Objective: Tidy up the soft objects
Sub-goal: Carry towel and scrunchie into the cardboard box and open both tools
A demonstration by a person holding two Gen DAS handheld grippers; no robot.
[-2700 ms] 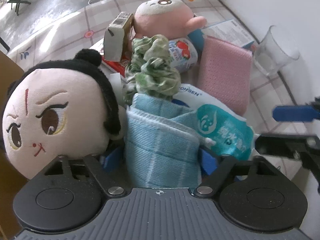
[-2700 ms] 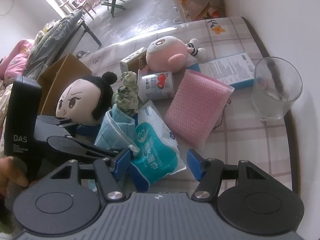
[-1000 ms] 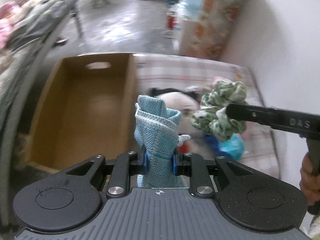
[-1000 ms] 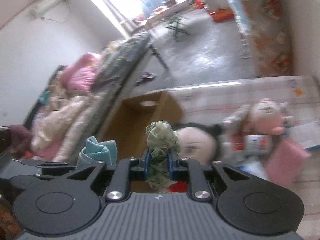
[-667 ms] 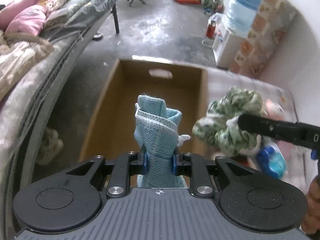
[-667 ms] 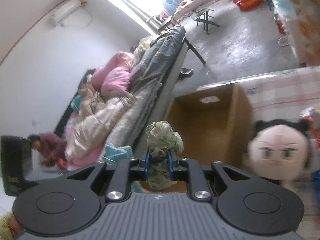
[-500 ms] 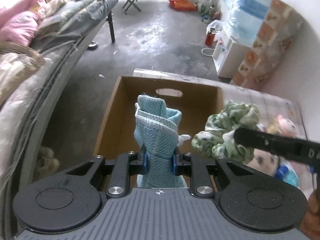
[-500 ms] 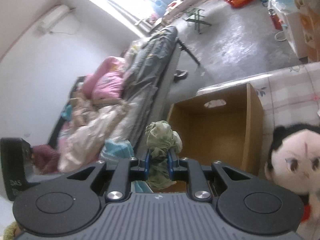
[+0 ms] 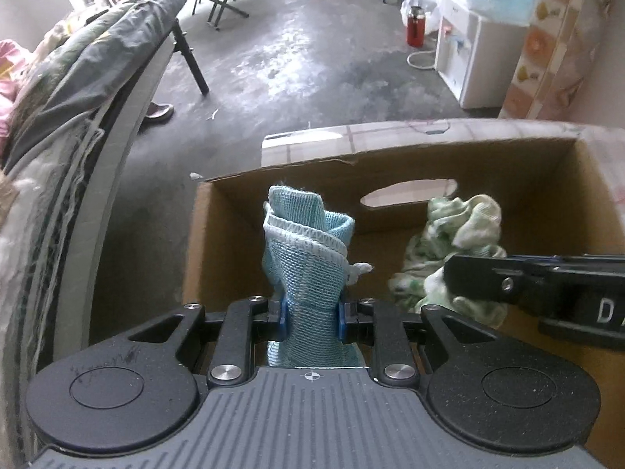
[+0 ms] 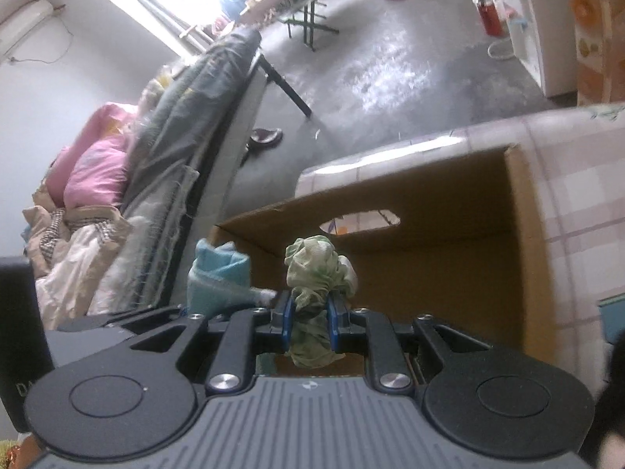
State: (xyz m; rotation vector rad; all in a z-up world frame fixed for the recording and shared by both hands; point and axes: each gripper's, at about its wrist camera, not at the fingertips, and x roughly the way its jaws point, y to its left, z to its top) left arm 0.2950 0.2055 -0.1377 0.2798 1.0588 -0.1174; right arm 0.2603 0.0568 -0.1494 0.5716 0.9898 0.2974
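Left wrist view: the left claw pinches the folded light-blue knitted cloth upright over the open brown cardboard box directly below, beside the right claw clamping the crumpled green-and-white fabric scrunchie.

One blue cloth; one green scrunchie; one cardboard box; two tools.
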